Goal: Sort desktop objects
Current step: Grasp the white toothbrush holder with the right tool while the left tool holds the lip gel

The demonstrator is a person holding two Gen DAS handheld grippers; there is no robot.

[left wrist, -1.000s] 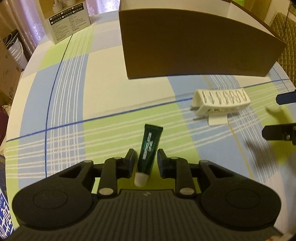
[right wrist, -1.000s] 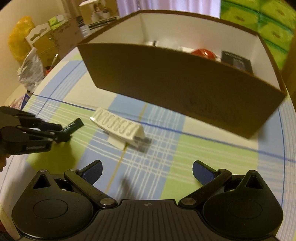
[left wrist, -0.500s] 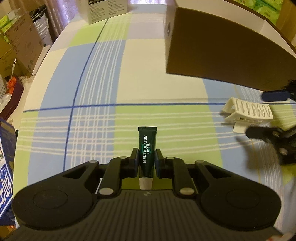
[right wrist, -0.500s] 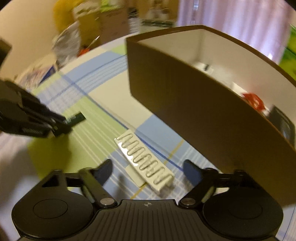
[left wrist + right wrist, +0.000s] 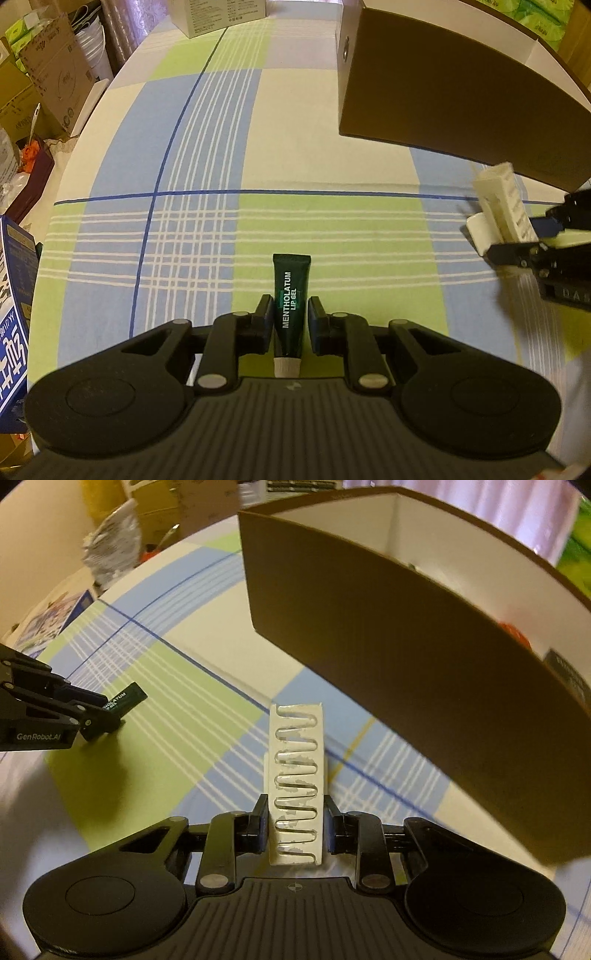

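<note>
My left gripper (image 5: 290, 309) is shut on a dark green lip gel tube (image 5: 291, 302), white cap toward the camera, held just above the checked tablecloth. Seen from the right wrist, that tube (image 5: 123, 698) sticks out of the left gripper (image 5: 101, 716) at the far left. My right gripper (image 5: 295, 808) is shut on a white ribbed hair clip (image 5: 297, 771), which points forward between the fingers. From the left wrist, the clip (image 5: 500, 206) and the right gripper (image 5: 532, 234) show at the right edge. A brown cardboard box (image 5: 406, 672) with white inside stands just beyond.
The box (image 5: 443, 99) holds a red item (image 5: 515, 635) and a dark packet (image 5: 567, 674). A white carton (image 5: 218, 14) stands at the table's far edge, a blue box (image 5: 13, 295) at the left edge. Cartons and bags crowd the floor past the table's left rim.
The right gripper closed on the white clip, which now points forward between its fingers. The left gripper, holding the tube throughout, swung left, so the brown box shifted right in its view.
</note>
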